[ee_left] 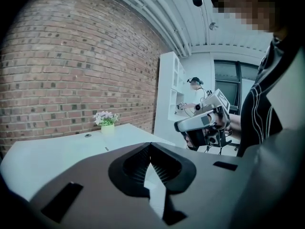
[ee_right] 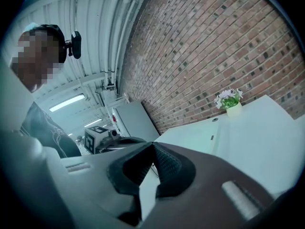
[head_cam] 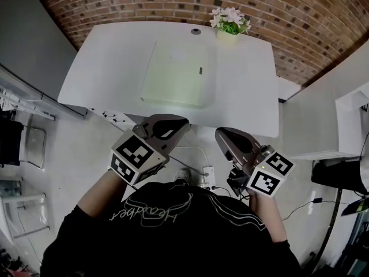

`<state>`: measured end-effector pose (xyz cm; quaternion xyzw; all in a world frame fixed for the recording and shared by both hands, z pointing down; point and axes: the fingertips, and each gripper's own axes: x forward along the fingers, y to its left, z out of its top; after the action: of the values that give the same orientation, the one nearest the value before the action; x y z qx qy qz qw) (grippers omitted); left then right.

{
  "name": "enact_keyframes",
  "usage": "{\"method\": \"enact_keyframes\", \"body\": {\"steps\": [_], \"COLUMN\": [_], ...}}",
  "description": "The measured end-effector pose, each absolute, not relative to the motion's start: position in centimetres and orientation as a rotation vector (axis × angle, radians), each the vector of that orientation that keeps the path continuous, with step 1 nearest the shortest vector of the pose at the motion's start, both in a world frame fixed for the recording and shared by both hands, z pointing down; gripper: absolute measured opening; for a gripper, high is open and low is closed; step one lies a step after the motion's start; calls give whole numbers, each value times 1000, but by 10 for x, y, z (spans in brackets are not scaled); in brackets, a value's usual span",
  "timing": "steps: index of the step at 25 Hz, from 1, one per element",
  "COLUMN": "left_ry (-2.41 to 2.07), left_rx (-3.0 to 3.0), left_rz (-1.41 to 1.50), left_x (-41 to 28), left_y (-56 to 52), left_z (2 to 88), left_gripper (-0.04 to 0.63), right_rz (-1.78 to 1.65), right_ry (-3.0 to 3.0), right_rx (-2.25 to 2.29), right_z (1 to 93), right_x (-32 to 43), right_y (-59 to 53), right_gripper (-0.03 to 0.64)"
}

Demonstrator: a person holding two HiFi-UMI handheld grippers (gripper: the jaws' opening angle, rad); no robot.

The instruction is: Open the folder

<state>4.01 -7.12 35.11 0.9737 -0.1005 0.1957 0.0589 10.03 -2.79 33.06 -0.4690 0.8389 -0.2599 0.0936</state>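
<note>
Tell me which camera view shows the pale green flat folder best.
The head view: the pale green flat folder lies whole, closed, seen from above on the white table. Both gripper views show it only at a grazing angle, barely distinct.

White script crosses the person's black shirt [head_cam: 151,211] — upside down and not legible. The left gripper [head_cam: 183,124] and right gripper [head_cam: 222,135] bear only black-and-white square markers.

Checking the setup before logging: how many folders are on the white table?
1. The pale folder lies flat on the table, this side of the flower pot; another beneath it would be hidden.
</note>
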Motion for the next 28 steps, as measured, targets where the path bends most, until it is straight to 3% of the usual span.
{"method": "enact_keyframes", "body": {"steps": [13,28], "left_ry": [-241,-232], "left_rx": [2975,3067], "left_rz": [787,1233], "left_x": [64,66], "left_y": [-126,-164], "left_z": [398,464], "left_gripper": [6,94], "right_rz": [-879,-964], "right_ry": [2376,2285], "right_rx": [-1490,-1512], "right_z": [368,394], "right_x": [129,141], "right_y": [-59,-74], "right_gripper": [5,4]}}
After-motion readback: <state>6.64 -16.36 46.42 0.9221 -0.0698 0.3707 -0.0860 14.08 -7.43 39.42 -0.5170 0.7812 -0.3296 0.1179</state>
